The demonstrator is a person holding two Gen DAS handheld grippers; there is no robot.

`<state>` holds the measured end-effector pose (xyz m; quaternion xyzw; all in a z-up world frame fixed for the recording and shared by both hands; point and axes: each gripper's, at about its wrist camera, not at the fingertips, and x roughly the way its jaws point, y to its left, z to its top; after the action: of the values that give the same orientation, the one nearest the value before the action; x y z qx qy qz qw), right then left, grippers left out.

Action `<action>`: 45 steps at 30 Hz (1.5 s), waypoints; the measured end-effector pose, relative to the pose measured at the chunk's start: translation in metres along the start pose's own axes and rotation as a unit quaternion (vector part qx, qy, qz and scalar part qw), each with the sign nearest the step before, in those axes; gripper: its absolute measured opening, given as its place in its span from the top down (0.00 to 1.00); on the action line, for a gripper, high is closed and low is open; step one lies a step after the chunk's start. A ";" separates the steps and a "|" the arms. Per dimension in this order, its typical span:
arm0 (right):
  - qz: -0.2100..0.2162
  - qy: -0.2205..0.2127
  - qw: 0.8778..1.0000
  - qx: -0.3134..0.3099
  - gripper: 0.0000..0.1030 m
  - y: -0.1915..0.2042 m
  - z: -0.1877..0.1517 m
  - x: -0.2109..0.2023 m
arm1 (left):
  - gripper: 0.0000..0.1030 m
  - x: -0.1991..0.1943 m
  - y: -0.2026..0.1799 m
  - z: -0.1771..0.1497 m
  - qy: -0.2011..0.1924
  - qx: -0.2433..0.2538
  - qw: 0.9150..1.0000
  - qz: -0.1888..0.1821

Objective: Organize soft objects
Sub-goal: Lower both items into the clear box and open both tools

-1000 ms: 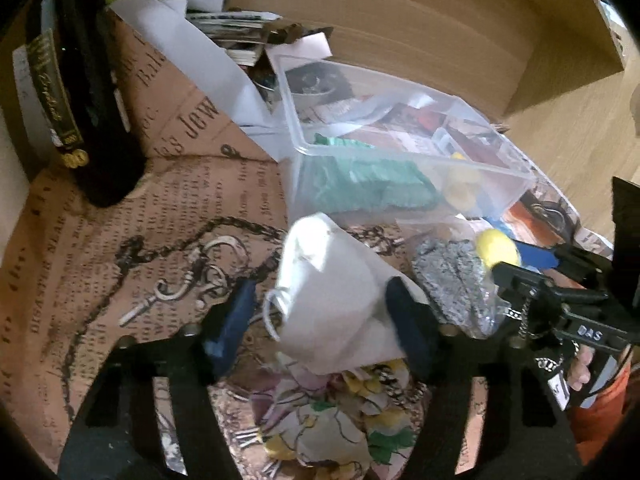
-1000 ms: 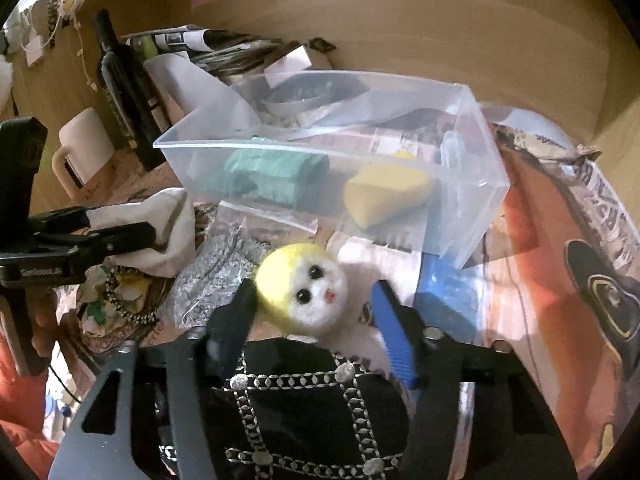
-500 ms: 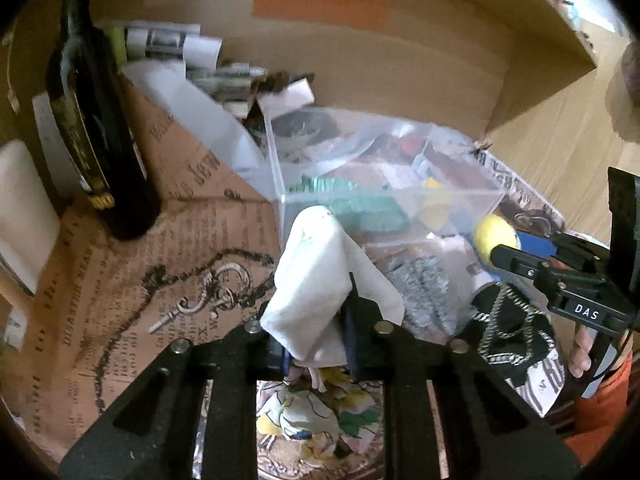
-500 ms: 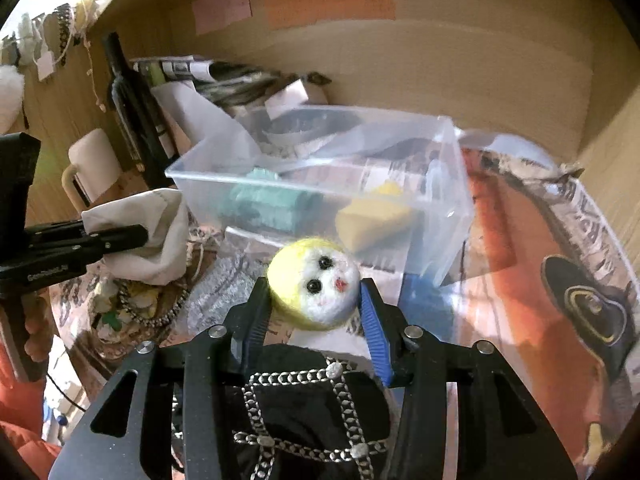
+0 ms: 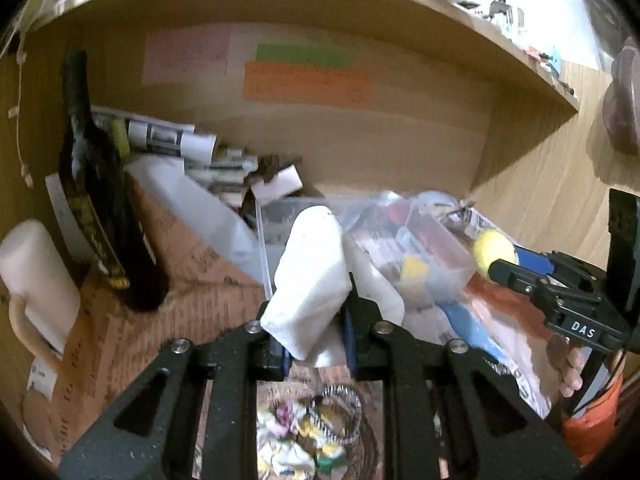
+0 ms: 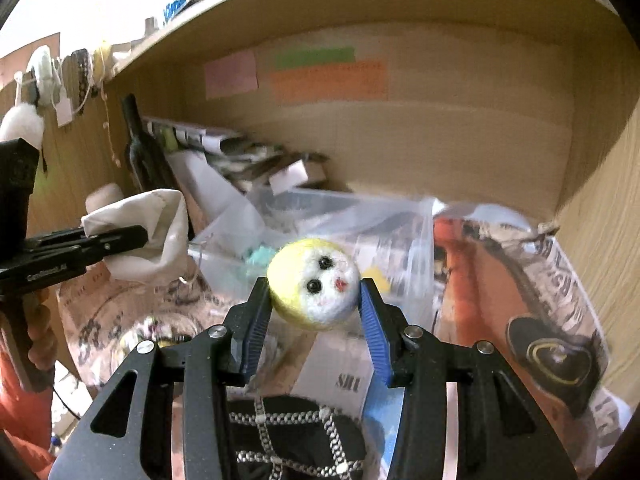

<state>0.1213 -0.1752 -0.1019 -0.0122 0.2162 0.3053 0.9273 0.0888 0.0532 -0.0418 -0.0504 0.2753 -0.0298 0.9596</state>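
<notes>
My left gripper (image 5: 314, 320) is shut on a white cloth pouch (image 5: 310, 276) and holds it in the air in front of the clear plastic bin (image 5: 424, 248). The pouch also shows at the left of the right wrist view (image 6: 148, 236). My right gripper (image 6: 314, 300) is shut on a yellow-and-white felt ball with a face (image 6: 314, 282), lifted in front of the bin (image 6: 360, 216). The ball shows at the right of the left wrist view (image 5: 492, 250). The bin holds a yellow sponge (image 5: 414, 268) and a green item (image 6: 258, 258).
A dark bottle (image 5: 100, 220) and a white mug (image 5: 36, 280) stand at the left. Papers (image 5: 172, 140) lean against the shelf's back wall. A floral fabric piece with a beaded band (image 5: 308, 428) and a black studded pouch (image 6: 296, 436) lie below on printed paper.
Both grippers closed on their objects, the left on the white pouch and the right on the felt ball, then lifted them up off the surface toward the bin.
</notes>
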 end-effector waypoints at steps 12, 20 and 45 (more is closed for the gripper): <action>-0.016 -0.032 0.999 -0.019 0.60 -0.005 0.036 0.016 | 0.81 0.035 -0.006 0.038 -0.012 0.008 1.000 0.008; -0.014 -0.002 1.000 -0.025 0.60 -0.008 0.045 0.051 | 0.81 0.076 -0.008 0.046 0.028 0.007 1.000 0.005; -0.014 0.123 0.992 -0.032 0.55 -0.012 0.020 0.128 | 0.57 0.157 -0.010 0.031 0.145 0.010 0.989 -0.010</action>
<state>0.2282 -0.1103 -0.1369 -0.0825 0.3183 0.2956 0.8970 0.2382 0.0319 -0.0971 -0.0383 0.4107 -0.0493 0.9096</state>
